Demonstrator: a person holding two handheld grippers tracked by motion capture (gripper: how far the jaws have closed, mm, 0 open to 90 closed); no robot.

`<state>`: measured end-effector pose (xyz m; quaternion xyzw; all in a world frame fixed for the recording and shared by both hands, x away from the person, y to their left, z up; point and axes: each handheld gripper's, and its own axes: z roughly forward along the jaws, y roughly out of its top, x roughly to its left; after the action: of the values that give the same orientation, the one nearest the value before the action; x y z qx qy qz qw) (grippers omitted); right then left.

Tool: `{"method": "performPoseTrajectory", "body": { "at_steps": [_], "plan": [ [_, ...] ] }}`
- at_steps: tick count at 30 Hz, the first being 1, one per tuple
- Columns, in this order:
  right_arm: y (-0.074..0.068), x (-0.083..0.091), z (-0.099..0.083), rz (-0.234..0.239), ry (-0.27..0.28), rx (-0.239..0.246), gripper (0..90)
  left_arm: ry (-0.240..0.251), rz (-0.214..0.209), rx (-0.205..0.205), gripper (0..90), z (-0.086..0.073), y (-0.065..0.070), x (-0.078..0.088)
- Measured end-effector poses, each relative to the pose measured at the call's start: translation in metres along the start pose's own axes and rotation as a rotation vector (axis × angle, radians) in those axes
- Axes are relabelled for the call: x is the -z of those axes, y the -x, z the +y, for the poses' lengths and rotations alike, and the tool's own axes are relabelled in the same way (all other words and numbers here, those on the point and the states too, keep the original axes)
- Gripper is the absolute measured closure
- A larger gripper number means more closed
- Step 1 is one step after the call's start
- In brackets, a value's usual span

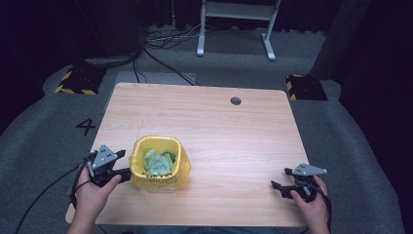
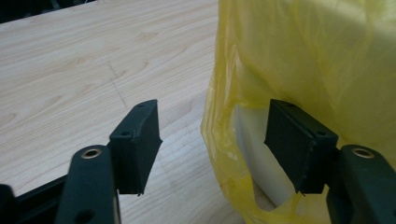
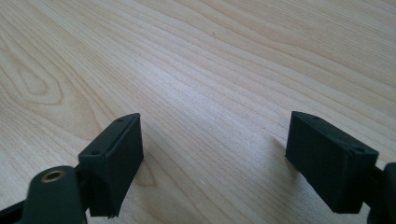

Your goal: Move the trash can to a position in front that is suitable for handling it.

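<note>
Small bin [image 1: 158, 168] lined with a yellow bag [image 2: 299, 60], at the lower left of the high view, standing on the wooden desk [image 1: 234, 141] near its front edge. Crumpled green scraps [image 1: 157, 162] inside. Left claw [image 1: 127, 165] just beside the bin's left side, released; in the left gripper view, jaws spread wide on either side of the bag's hanging edge, the bin's white wall showing through, contact not clear. Right claw [image 1: 281, 178] at the lower right, well apart from the bin, released, jaws wide over bare wood. Round hole [image 1: 235, 101] near the desk's far edge.
</note>
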<state>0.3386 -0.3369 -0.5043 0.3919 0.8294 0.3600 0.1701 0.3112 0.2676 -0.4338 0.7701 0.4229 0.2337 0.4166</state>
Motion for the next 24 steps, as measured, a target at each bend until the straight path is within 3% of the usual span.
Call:
{"method": "performPoseTrajectory", "body": {
  "at_steps": [9, 13, 17, 24],
  "plan": [
    [-0.002, 0.004, -0.003, -0.002, 0.008, 0.0, 22.9, -0.016, -0.033, -0.03, 35.4, 0.007, 0.024, -0.016],
    [-0.004, 0.006, -0.004, 0.008, 0.012, -0.008, 24.7, -0.027, -0.074, -0.067, 35.5, 0.014, 0.041, -0.027],
    [-0.004, 0.008, -0.004, -0.014, 0.024, -0.005, 25.5, -0.04, -0.087, -0.088, 35.2, 0.017, 0.052, -0.034],
    [-0.008, 0.013, -0.003, -0.009, 0.021, -0.009, 25.5, -0.054, -0.131, -0.134, 34.9, 0.025, 0.075, -0.051]
  ]
}}
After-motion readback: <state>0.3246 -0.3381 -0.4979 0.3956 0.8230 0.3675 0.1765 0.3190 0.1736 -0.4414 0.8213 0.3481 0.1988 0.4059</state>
